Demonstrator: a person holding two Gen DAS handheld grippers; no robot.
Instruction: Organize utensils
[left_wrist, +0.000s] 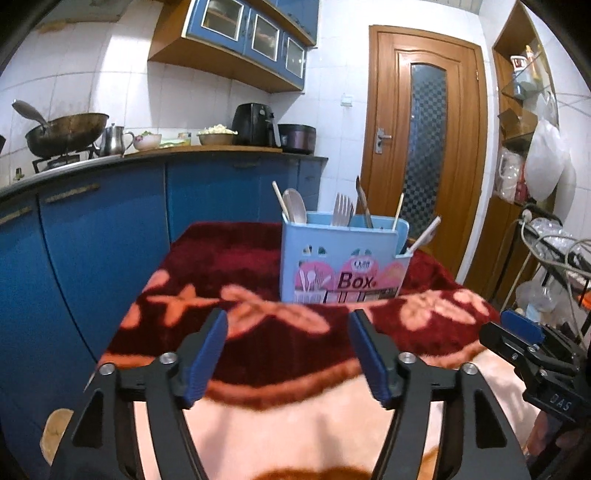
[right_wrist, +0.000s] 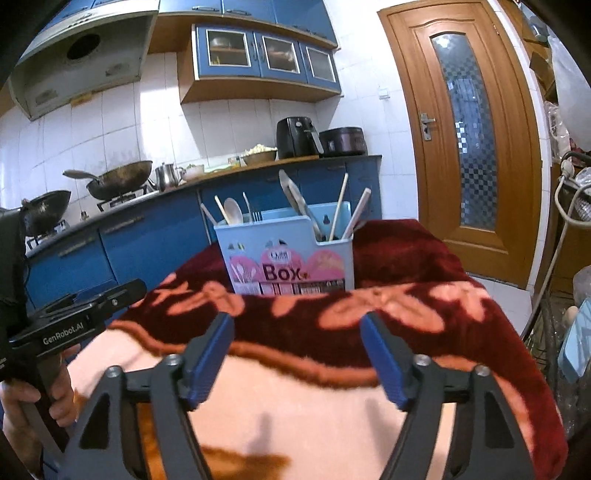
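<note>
Ahead of the left gripper (left_wrist: 288, 321), in the left wrist view, a light-blue utensil holder (left_wrist: 341, 267) stands upright on a dark red flowered blanket (left_wrist: 236, 258), a little right of the line between the fingers and well apart from the blue pads (left_wrist: 208, 354). Its front label reads "Box" in dark letters, with a small logo above that is too blurred to read. A pale spoon (left_wrist: 295, 206), a fork (left_wrist: 341, 210), chopsticks (left_wrist: 398, 212) and a dark-handled utensil (left_wrist: 364, 203) stand in its compartments; a white handle (left_wrist: 424, 236) leans out of the low side pocket on the right. The left gripper is spread wide and holds nothing. At the right edge sits the right gripper (left_wrist: 524, 328), with "DAS" legible on its body.

In the right wrist view, the same utensil holder (right_wrist: 290, 258) stands straight ahead of the right gripper (right_wrist: 297, 326), slightly left of centre, "Box" again readable. The right gripper's jaws are wide apart and hold nothing. To the lower left, a hand (right_wrist: 33, 402) grips the left gripper's body, printed "GenRobot.AI". Behind, a wok (right_wrist: 120, 179) rests on the stove and a black air fryer (right_wrist: 297, 136) stands on the counter.
</note>
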